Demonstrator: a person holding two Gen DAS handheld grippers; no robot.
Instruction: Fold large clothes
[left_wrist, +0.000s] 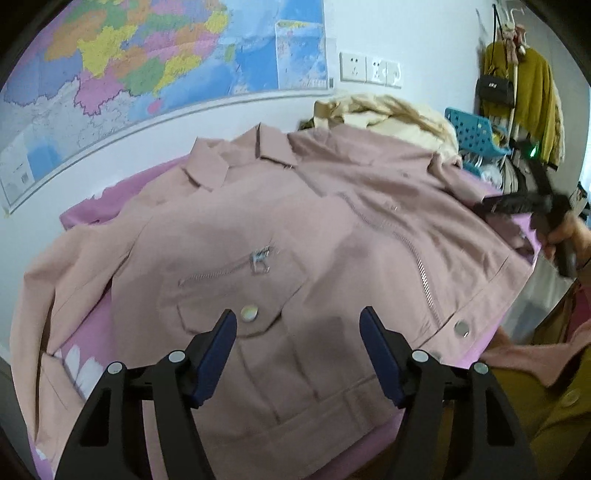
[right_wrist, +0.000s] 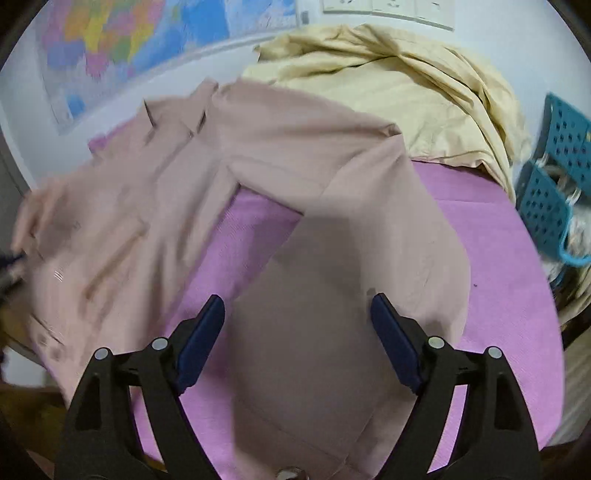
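Observation:
A dusty-pink zip jacket lies front up on a purple-covered table, collar toward the wall. My left gripper is open and empty, hovering over the jacket's lower front by a snap pocket. In the right wrist view, my right gripper is open and empty above the jacket's right sleeve, which lies on the purple cover. The right gripper also shows in the left wrist view, held in a hand at the jacket's right side.
A crumpled beige garment lies at the back of the table. A teal perforated basket stands at the right. A map and sockets are on the wall. Mustard clothes hang at far right.

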